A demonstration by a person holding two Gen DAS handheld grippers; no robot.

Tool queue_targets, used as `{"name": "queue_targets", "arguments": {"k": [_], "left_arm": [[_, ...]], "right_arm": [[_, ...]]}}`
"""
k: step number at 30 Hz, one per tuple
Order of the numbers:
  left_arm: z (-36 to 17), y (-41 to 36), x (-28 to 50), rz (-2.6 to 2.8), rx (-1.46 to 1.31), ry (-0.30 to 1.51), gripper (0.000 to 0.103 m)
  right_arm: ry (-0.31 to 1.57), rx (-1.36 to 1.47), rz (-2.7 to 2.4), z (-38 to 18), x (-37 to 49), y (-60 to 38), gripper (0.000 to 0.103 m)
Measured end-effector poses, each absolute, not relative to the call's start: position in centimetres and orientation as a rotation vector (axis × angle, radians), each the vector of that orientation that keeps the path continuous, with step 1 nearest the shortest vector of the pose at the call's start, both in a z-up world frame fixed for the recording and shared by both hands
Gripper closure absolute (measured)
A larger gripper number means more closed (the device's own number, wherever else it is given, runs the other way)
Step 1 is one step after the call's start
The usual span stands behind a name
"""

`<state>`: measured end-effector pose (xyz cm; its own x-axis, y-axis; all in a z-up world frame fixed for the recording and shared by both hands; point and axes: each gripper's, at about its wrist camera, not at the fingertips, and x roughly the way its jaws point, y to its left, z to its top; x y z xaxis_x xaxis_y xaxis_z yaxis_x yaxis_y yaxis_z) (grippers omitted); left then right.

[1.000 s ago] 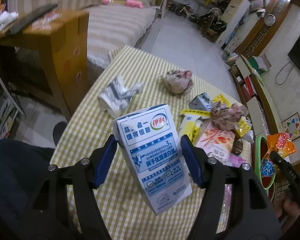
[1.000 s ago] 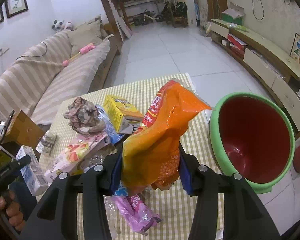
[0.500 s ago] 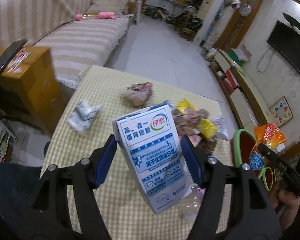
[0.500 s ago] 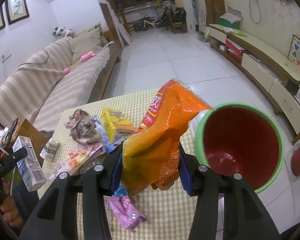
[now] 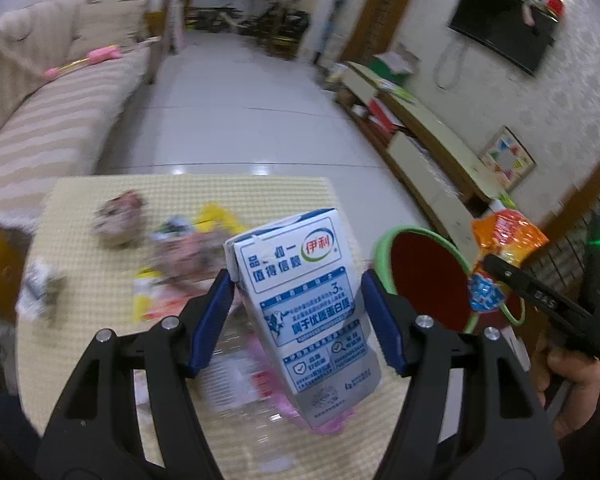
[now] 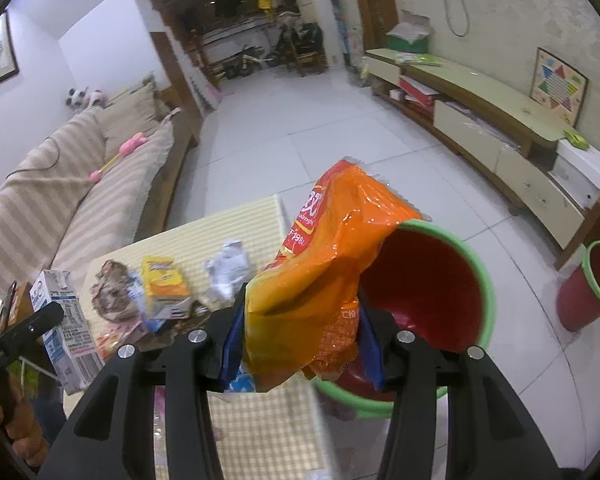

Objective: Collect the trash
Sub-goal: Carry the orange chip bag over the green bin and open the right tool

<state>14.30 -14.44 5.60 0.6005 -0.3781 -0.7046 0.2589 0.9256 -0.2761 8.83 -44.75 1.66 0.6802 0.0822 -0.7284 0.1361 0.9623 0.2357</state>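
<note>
My left gripper (image 5: 298, 320) is shut on a white and blue milk carton (image 5: 304, 312), held above the checked table (image 5: 80, 360). The same carton (image 6: 66, 328) shows at the left edge of the right wrist view. My right gripper (image 6: 300, 344) is shut on a crumpled orange snack bag (image 6: 324, 280), which partly covers the rim of a green bin with a red inside (image 6: 428, 300). In the left wrist view that bin (image 5: 424, 280) stands just right of the carton, with the orange bag (image 5: 504, 240) over its far side.
Several wrappers lie on the table: a yellow box (image 6: 162, 284), a crumpled brownish wad (image 6: 114, 292), a silver wrapper (image 6: 230, 268). A second small bin (image 6: 592, 288) stands at the right. A striped sofa (image 6: 60, 184) runs along the left, a low TV cabinet (image 6: 480, 120) along the right.
Both grippers have swung to the right toward the green bin with their loads still held. The bin now sits close to the carton and under the orange bag.
</note>
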Motion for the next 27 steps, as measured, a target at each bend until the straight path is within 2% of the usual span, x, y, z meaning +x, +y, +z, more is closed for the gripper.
{"name": "queue_targets", "arguments": {"k": [7,11,27], "left_arm": [[5.8,-21.6,16.2,-0.517,-0.091,0.848,0.04],[5.4,-25.0,17.5,-0.572,-0.072,0.866,0.04],[2.1,-32.9,22.4,-0.627,-0.071,0.981,0.04]], "right_arm": [[0.832,0.273,-0.097,1.3,9.0,-48.8,0.057],[0.874,0.367,-0.112,-0.5,9.5,-50.9,0.056],[0.956,0.417,-0.144,-2.5,11.4,-53.4,0.056]]}}
